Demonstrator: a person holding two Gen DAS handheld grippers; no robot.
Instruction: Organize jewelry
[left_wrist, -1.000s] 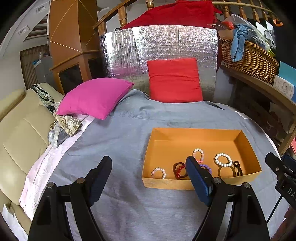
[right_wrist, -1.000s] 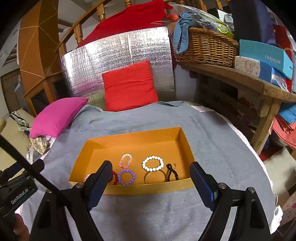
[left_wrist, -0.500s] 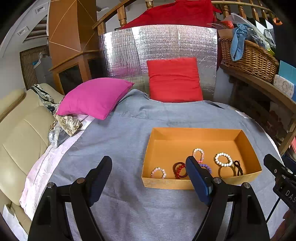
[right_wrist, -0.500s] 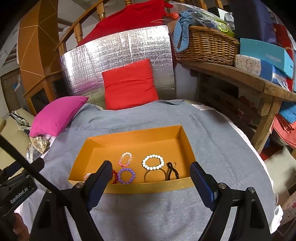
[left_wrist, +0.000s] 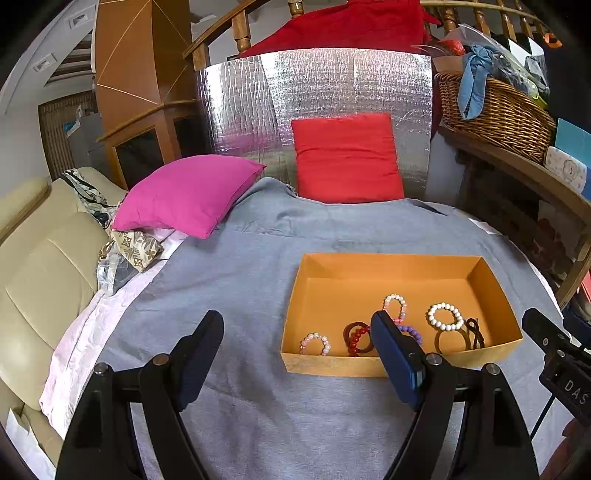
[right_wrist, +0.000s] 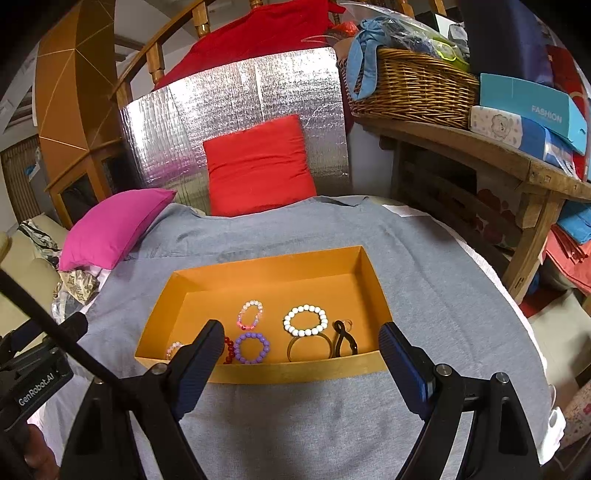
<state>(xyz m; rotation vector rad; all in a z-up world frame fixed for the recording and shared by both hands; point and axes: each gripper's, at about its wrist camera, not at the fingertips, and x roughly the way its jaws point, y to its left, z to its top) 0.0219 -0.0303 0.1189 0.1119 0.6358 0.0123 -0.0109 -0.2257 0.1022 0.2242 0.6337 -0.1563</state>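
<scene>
An orange box (left_wrist: 388, 266) (right_wrist: 266, 269) sits on the grey cloth and holds several bracelets along its near side: a white bead bracelet (left_wrist: 445, 316) (right_wrist: 306, 319), a pink one (right_wrist: 250, 314), a purple one (right_wrist: 252, 347), a red one (left_wrist: 356, 338), a pale pink one (left_wrist: 315, 343) and a black clip (right_wrist: 344, 338). My left gripper (left_wrist: 295, 345) is open and empty, before the box's left front corner. My right gripper (right_wrist: 301, 349) is open and empty, just before the box's front wall.
A grey cloth (left_wrist: 240, 288) covers the bed. A magenta pillow (left_wrist: 184, 192) and a red pillow (left_wrist: 347, 158) lie at the back against a silver panel (right_wrist: 236, 110). A beige sofa (left_wrist: 40, 266) is left. A wooden shelf with a wicker basket (right_wrist: 413, 88) stands right.
Both grippers have barely shifted; the box looks slightly nearer in the right wrist view. Nothing was grasped or released.
</scene>
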